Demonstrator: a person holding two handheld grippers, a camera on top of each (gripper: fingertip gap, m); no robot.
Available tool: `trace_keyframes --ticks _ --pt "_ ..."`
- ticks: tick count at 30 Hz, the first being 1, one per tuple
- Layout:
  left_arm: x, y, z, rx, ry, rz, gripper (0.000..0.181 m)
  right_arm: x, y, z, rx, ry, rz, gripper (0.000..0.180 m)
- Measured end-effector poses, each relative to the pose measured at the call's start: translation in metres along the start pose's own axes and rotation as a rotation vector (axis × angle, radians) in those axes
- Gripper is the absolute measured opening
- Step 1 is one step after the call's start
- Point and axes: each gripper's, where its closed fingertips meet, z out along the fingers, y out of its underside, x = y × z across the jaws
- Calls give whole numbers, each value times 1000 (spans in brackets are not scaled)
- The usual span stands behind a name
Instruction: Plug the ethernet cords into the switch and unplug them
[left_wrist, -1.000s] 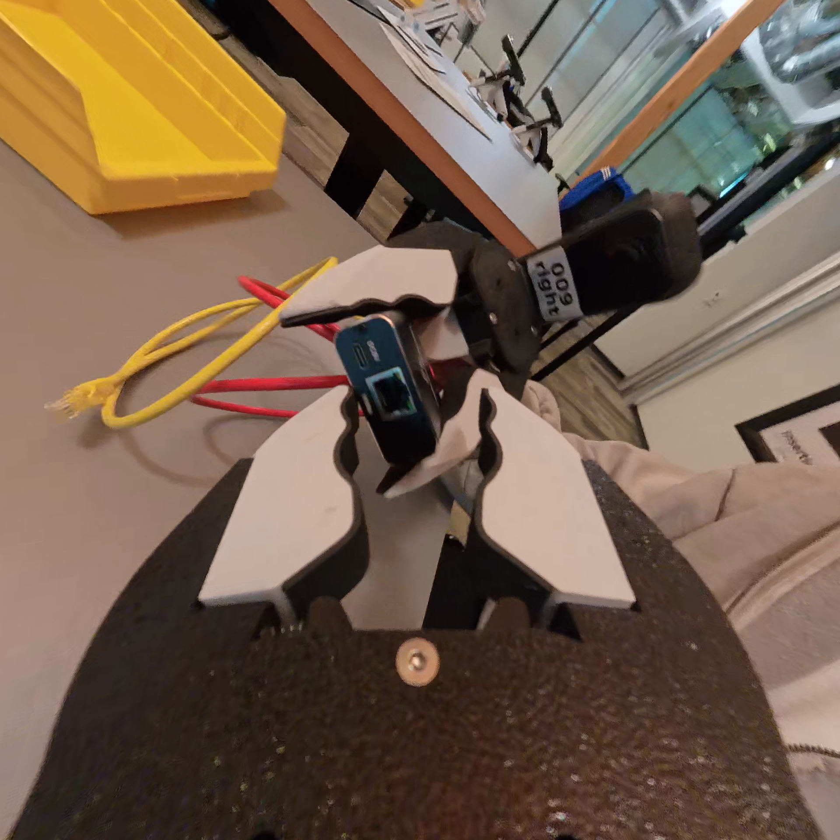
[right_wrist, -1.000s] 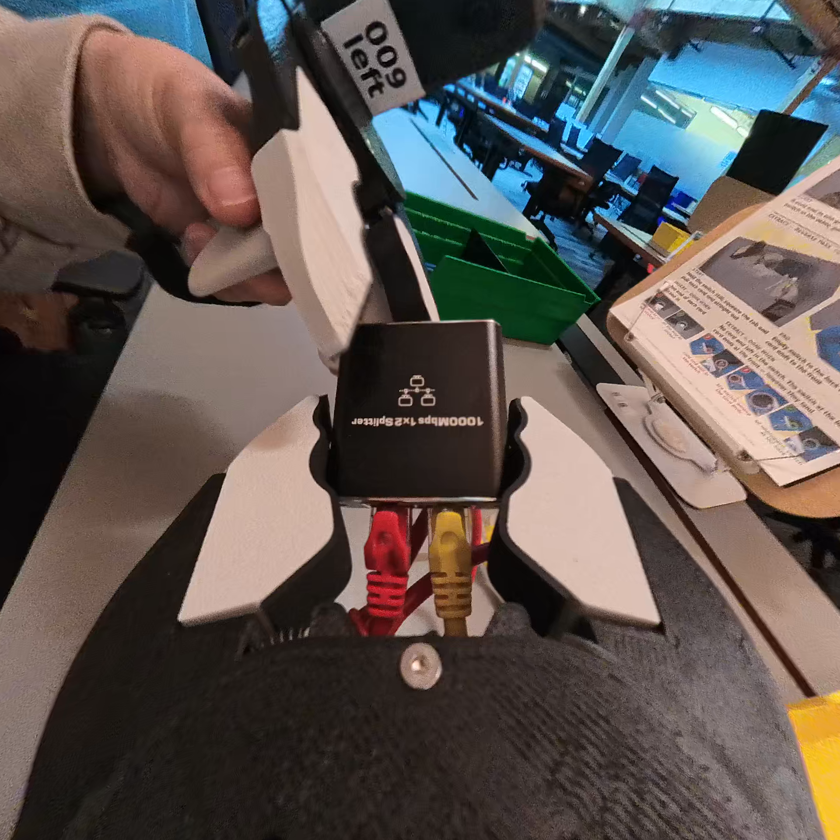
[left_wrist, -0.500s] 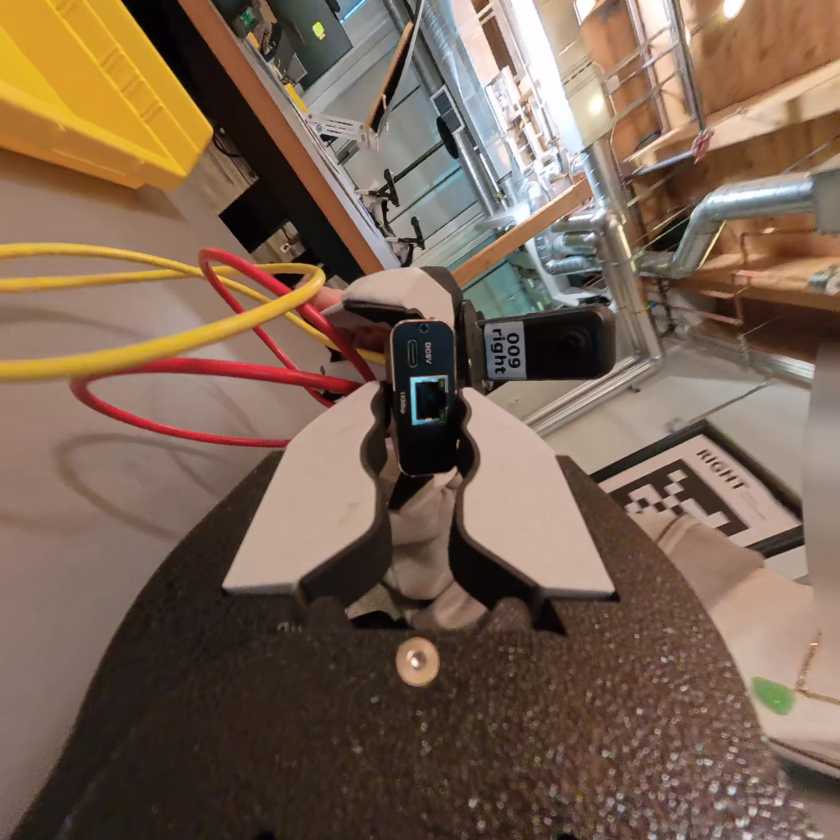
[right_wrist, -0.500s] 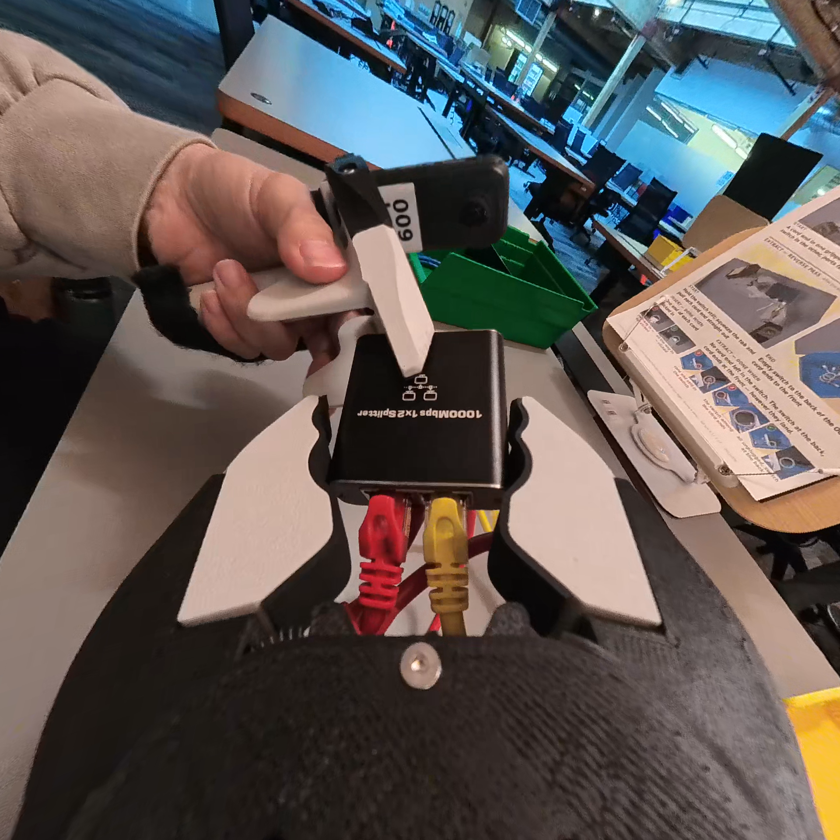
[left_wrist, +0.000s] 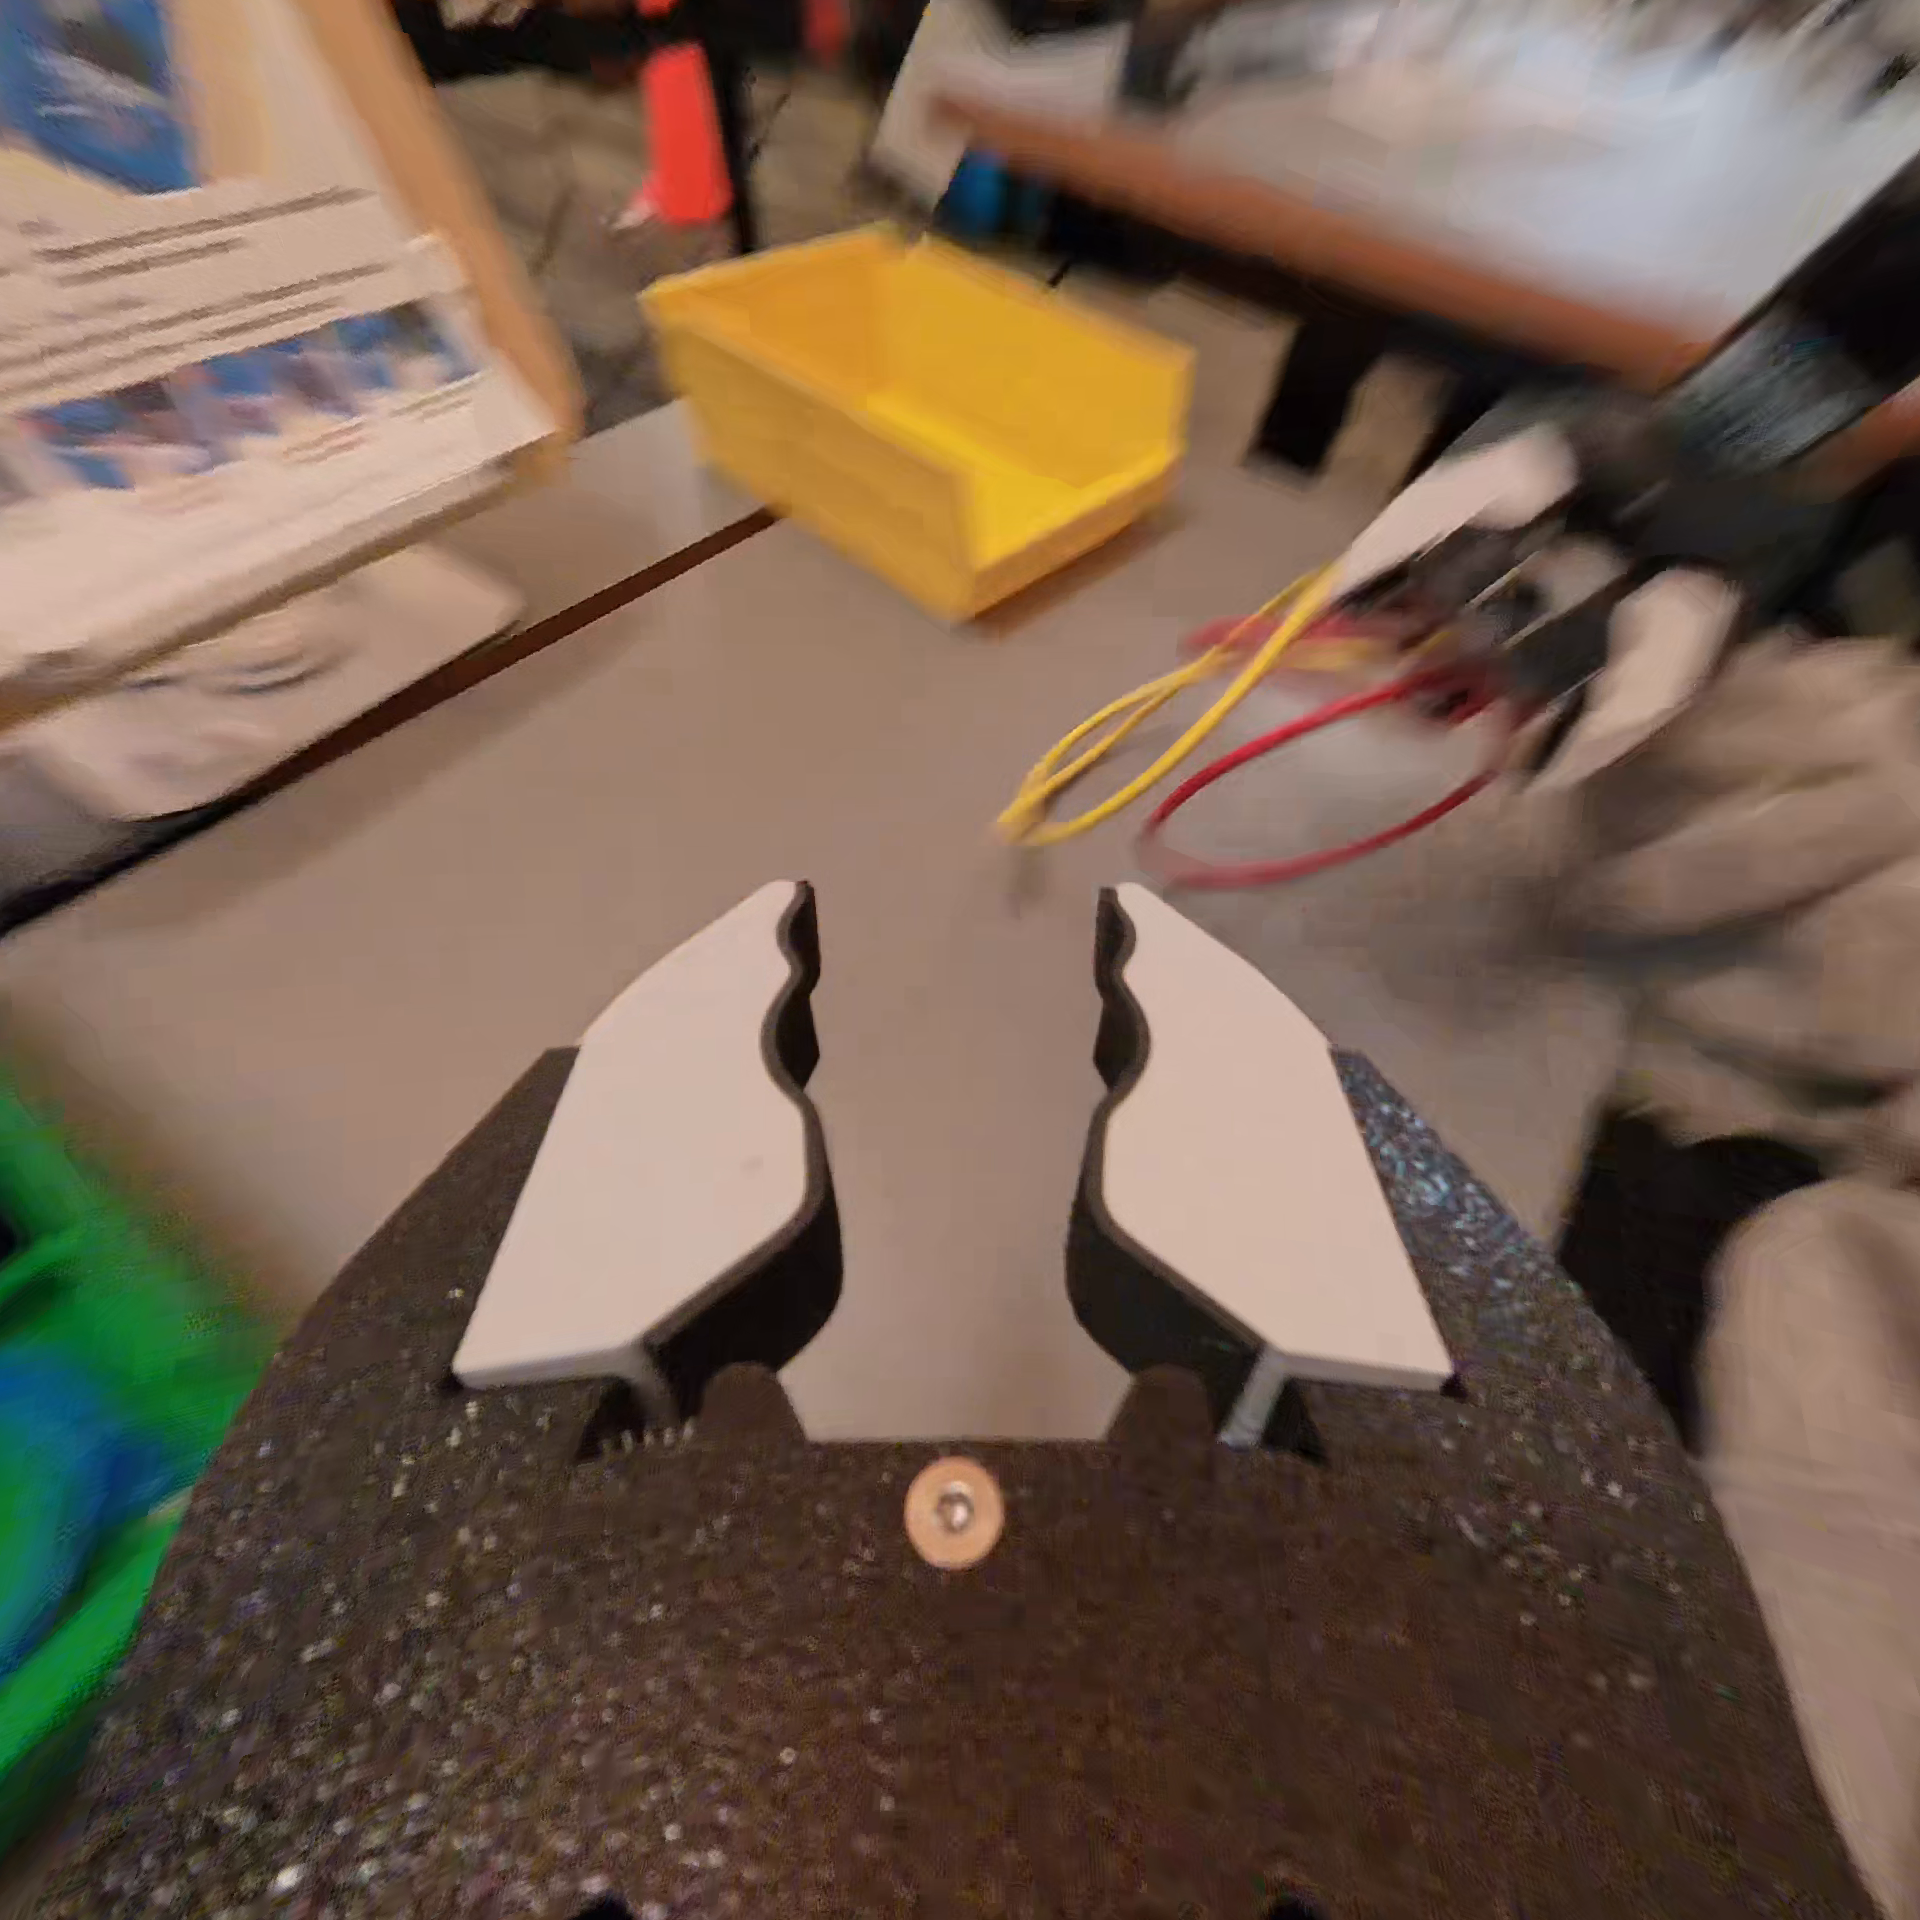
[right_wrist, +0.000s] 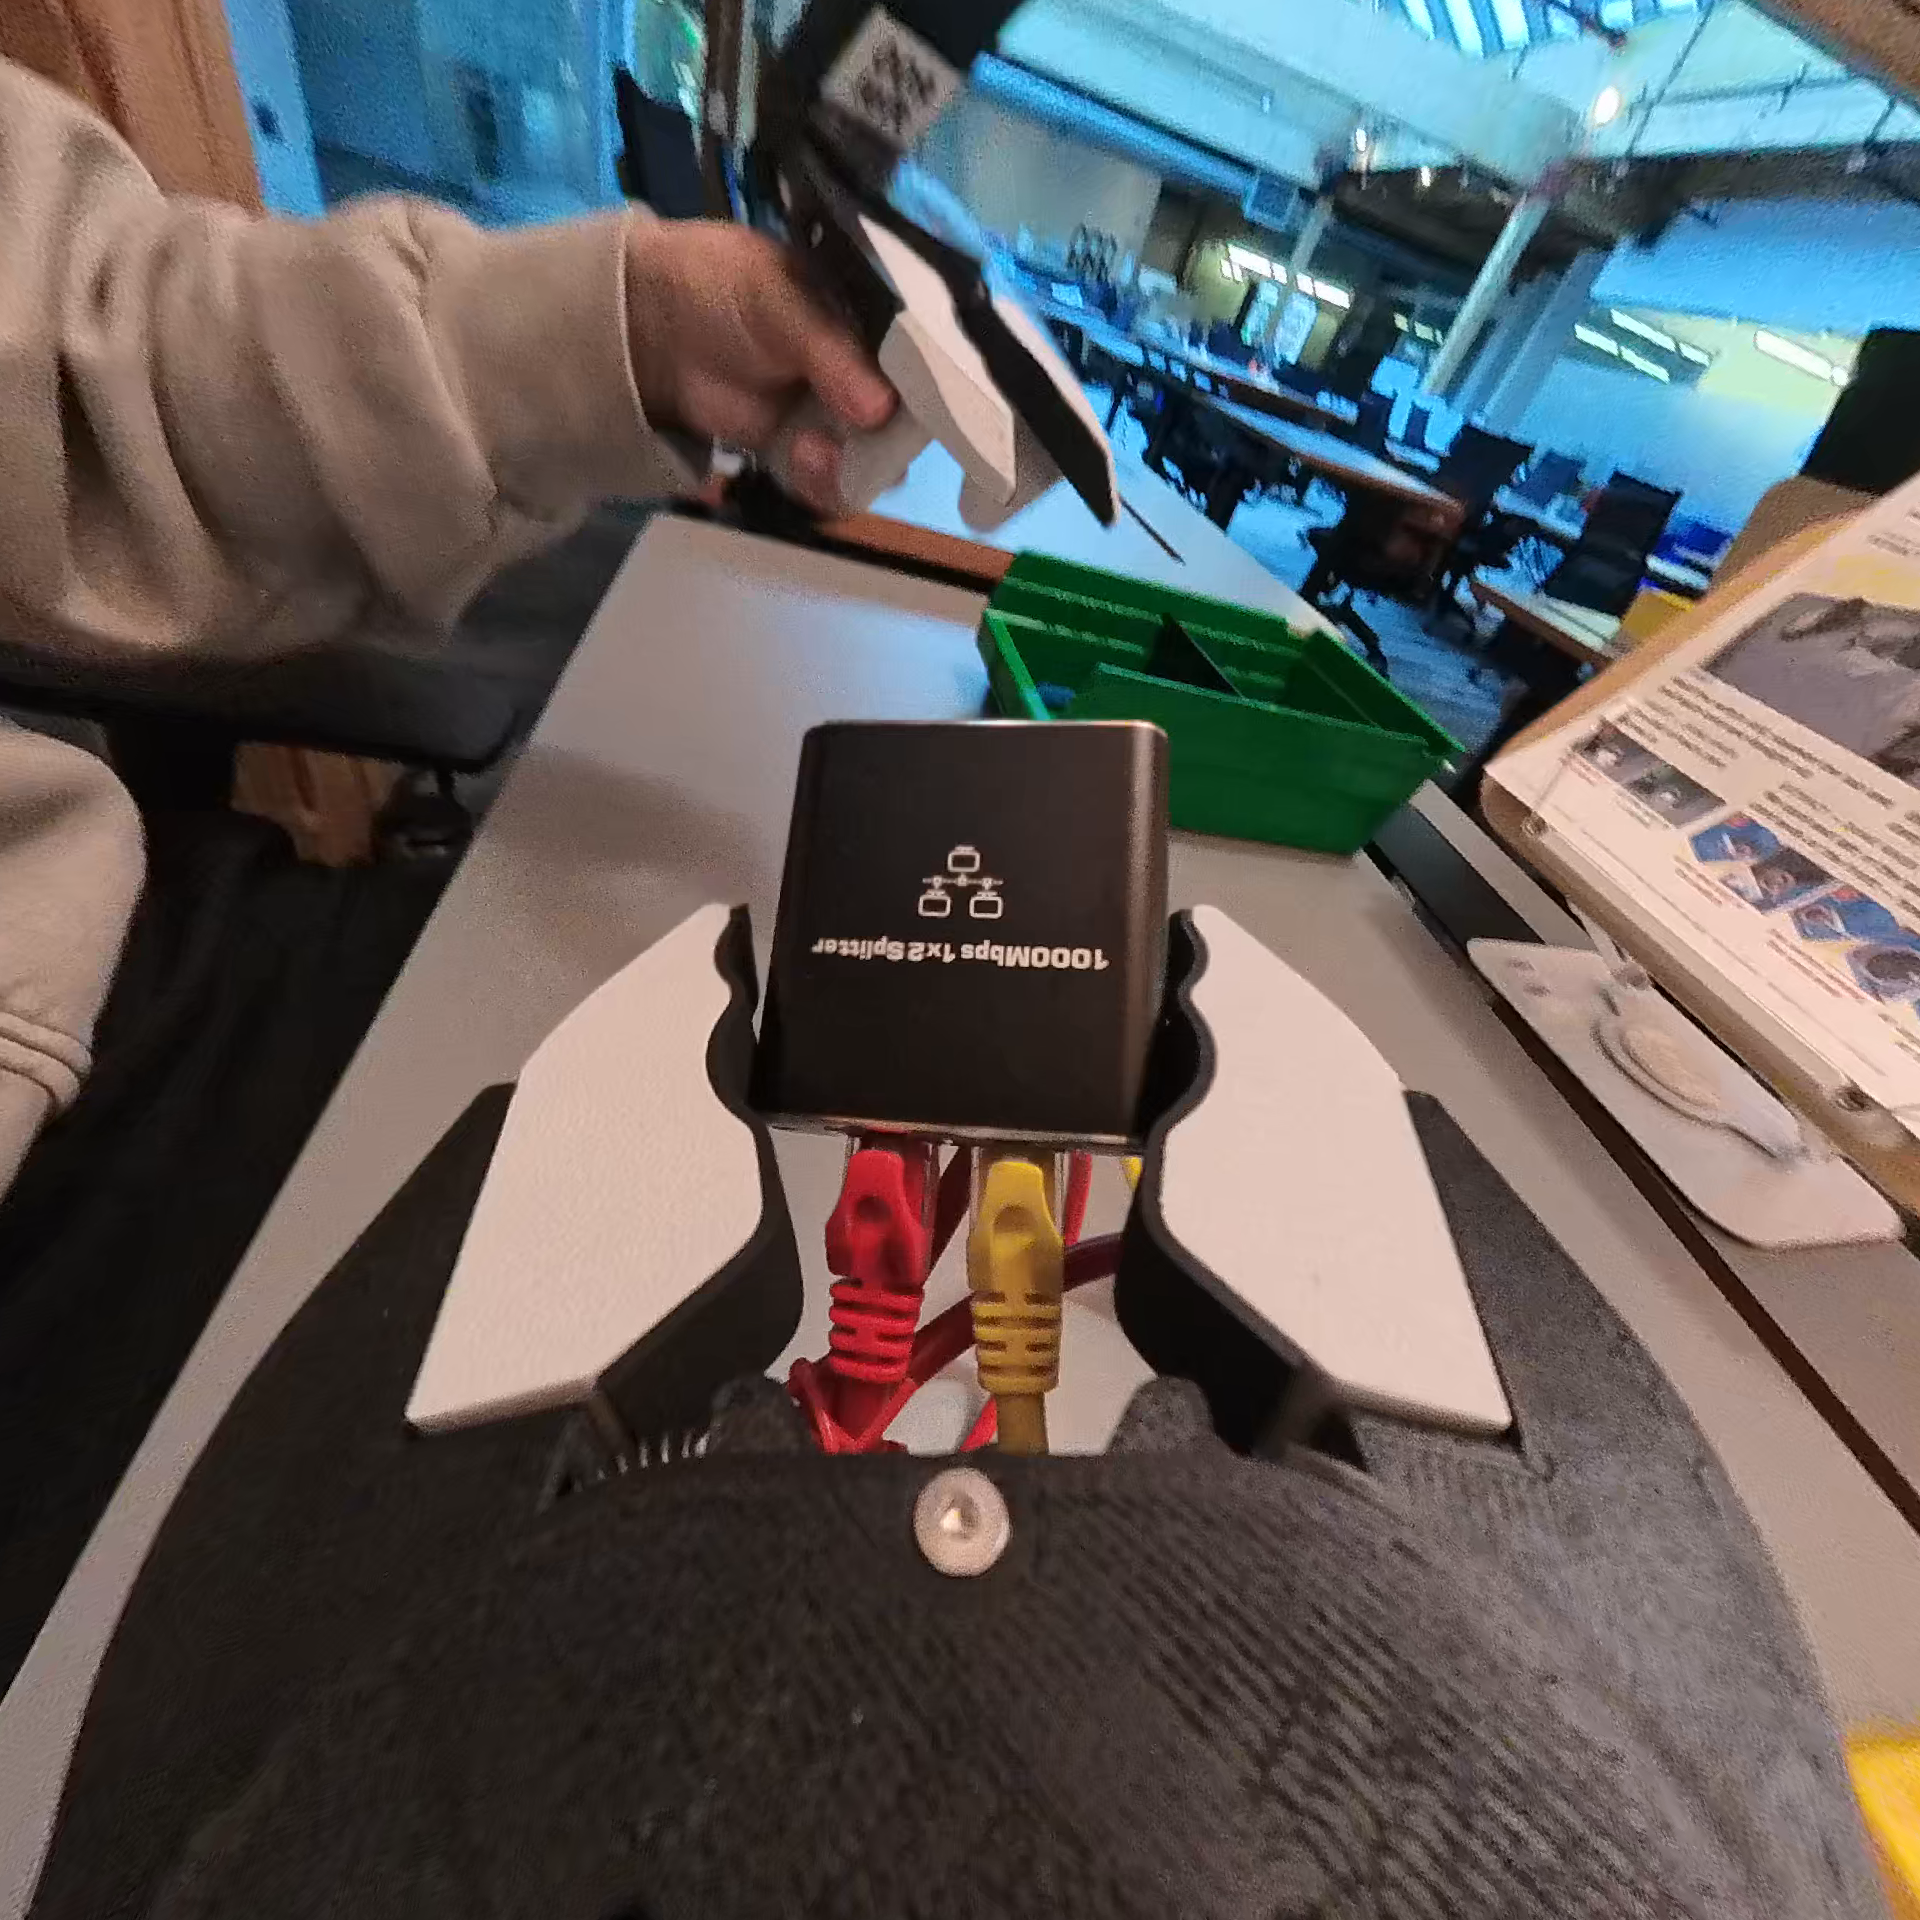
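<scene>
Left wrist view: a yellow bin looks empty through the blur; the left tongs gape over bare grey surface, holding nothing.

Right wrist view: the right tongs clamp the black switch, red cord and yellow cord plugged in, near a green bin.

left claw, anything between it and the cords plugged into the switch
Nothing visible on the bare table between. The left claw is open and empty. The red cord and yellow cord sit plugged into the switch, held in the right claw.
</scene>
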Motion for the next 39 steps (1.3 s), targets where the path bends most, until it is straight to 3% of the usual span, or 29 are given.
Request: trace_keyframes --ticks 4,7,11,17,20,22,25,29,32,36,39 --pt "-108 44 -56 -343 -340 270 45 2 3 -8 -98 29 -18 76" --pt "-169 73 -91 -571 -413 371 43 4 4 -13 -116 44 -30 76" --pt "-209 105 -107 -738 -307 342 44 4 6 -17 -117 36 -22 76" --pt "-246 125 -86 -786 -286 164 39 5 11 -16 -148 39 -32 76" --pt "-260 121 -62 -790 -224 488 27 3 7 -13 -121 21 -34 76" --pt "-265 128 -51 -872 -154 681 48 2 6 -12 -109 8 -30 76" --pt "-272 152 -45 -1032 -50 721 52 3 13 -11 -126 4 -18 76" --pt "-267 164 -27 -1019 83 813 50 4 14 -14 -118 3 -3 76" --pt "-262 177 -23 -1058 194 860 36 5 14 -17 -112 8 4 76" --pt "-275 173 -32 -1129 212 866 34 5 19 -18 -116 0 14 76" --pt "-283 165 -31 -1068 193 884 38 5 20 -21 -119 -3 20 76"
